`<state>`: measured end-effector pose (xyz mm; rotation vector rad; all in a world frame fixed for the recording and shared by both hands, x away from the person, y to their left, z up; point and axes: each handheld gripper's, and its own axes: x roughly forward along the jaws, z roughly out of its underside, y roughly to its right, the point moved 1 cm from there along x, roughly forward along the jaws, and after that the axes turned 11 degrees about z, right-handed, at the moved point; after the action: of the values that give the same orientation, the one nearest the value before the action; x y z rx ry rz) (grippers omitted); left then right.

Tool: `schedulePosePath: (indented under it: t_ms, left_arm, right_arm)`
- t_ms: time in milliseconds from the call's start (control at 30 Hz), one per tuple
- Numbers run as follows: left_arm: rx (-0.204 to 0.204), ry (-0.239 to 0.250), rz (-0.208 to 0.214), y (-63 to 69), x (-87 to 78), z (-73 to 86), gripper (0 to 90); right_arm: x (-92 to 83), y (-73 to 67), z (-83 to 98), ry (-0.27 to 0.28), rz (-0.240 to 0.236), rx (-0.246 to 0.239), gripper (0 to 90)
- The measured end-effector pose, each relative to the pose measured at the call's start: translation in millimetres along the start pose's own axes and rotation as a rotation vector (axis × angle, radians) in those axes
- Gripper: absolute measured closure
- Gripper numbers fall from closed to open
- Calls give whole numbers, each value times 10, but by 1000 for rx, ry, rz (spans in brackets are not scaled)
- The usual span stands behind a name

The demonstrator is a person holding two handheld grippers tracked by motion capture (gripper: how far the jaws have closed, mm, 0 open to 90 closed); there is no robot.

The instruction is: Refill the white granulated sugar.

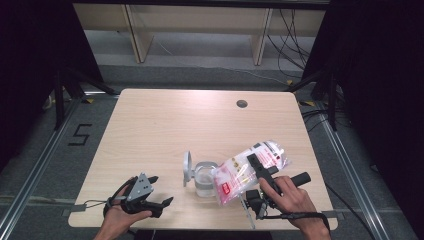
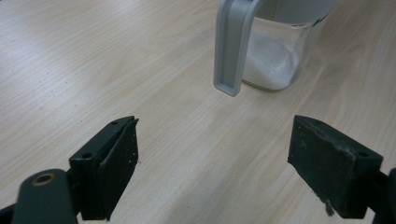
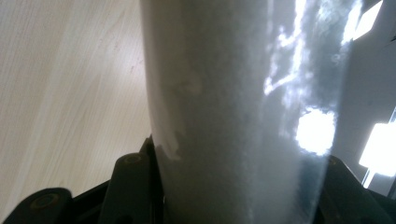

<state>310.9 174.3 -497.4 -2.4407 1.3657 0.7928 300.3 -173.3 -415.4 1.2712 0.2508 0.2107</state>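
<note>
A clear jar (image 1: 204, 178) with white powder in its bottom stands near the table's front middle, its grey lid (image 1: 187, 168) flipped open to the left. My right gripper (image 1: 255, 170) is shut on a clear plastic bag (image 1: 232, 176) of white powder with red print, held tilted, its lower end at the jar's mouth. In the right gripper view the bag (image 3: 243, 116) stands between the jaws of the gripper (image 3: 238, 186). My left gripper (image 1: 162, 189) rests open at the front left, empty. Its own view (image 2: 219, 158) faces the jar (image 2: 275, 56) and lid (image 2: 231, 46).
The light wooden table (image 1: 175, 125) has a round cable hole (image 1: 242, 104) at the back right. Black frame legs and cables stand on the floor at both sides. A wooden shelf unit (image 1: 200, 22) stands beyond the far edge.
</note>
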Motion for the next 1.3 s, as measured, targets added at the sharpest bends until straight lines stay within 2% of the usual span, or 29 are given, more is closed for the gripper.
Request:
schedulePosePath:
  t_ms: [33, 67, 133, 233, 267, 300, 367, 400, 467, 500, 567, 600, 633, 667, 700, 733, 767, 900, 933, 967, 1000, 1067, 1100, 1167, 1200, 1233, 1267, 1300]
  left_arm:
    - [1, -1, 0, 0, -1, 0, 156]
    - [1, -2, 0, 1, -2, -1, 156]
    - [-6, 24, 11, 9, 6, -4, 156]
    - [-1, 6, 3, -3, 0, -1, 156]
    - [-9, 20, 9, 8, 5, -2, 156]
    - [8, 7, 13, 2, -5, -4, 156]
    - [6, -2, 4, 0, -5, -3, 156]
    - [17, -9, -1, -6, -7, -3, 156]
    - [0, 8, 7, 6, 4, -1, 156]
    - [14, -4, 7, -2, -5, -4, 156]
    - [14, 13, 9, -5, 9, -5, 156]
    - [11, -2, 13, -6, 3, -6, 156]
    - [12, 2, 11, -2, 6, -3, 156]
    - [10, -10, 9, 0, -4, -1, 156]
    - [4, -5, 4, 8, -4, -2, 156]
    - [10, -11, -5, -3, 0, -2, 156]
    - [3, -11, 13, 0, -9, -5, 156]
    - [5, -6, -3, 1, 0, 0, 156]
    - [4, -13, 11, -1, -10, -4, 156]
    - [4, -14, 9, -2, -10, -4, 156]
    - [18, -15, -11, -8, -3, -1, 156]
    - [-1, -6, 5, 7, -3, 0, 156]
    - [8, -7, 4, 5, -5, -2, 156]
    - [1, -8, 1, 9, -6, -3, 156]
    - [13, -17, -12, -5, -2, -1, 156]
    - [17, -16, -10, -9, -3, -1, 156]
    - [-6, 6, 5, 12, 1, -3, 156]
    - [10, 1, 4, 2, -2, -6, 156]
  right_arm:
    - [1, 0, -2, 5, -4, -2, 543]
    - [-16, -14, -10, -12, -6, 20, 543]
    - [-7, 2, -20, 2, 1, 4, 543]
    - [-12, -6, -28, -14, -4, 14, 544]
    - [-9, -5, -33, -15, -3, 11, 544]
    - [13, 29, -43, 15, 11, -32, 545]
    - [12, 9, -45, 4, -4, -16, 545]
    - [18, 24, -50, 11, 0, -38, 544]
    - [19, 20, -49, 10, -3, -32, 545]
    - [8, 0, -42, -8, -6, 0, 545]
    - [14, 12, -40, 1, -4, -18, 545]
    - [13, 14, -35, 2, 1, -20, 546]
    - [3, 7, -29, -12, -2, -5, 545]
    - [13, 35, -27, 2, 1, -40, 546]
    - [3, 9, -19, -15, 0, -4, 546]
    - [11, 20, -19, -8, -2, -16, 546]
    - [13, 24, -17, -7, -1, -18, 546]
    - [11, 35, -19, -2, 2, -37, 547]
    - [10, 38, -20, 3, 3, -45, 547]
    - [11, 34, -18, 8, 1, -45, 547]
    - [1, 21, -14, -3, 0, -34, 547]
    - [-4, 16, -9, -12, -6, -33, 548]
    - [-6, 7, -4, -16, -3, -24, 549]
    - [6, 38, -6, 0, -1, -70, 549]
    - [6, 36, -1, -1, -2, -65, 550]
    - [-2, 40, 0, -16, -11, -66, 551]
    - [-1, 42, 0, -13, -10, -68, 551]
    - [1, 45, -2, -10, -9, -74, 552]
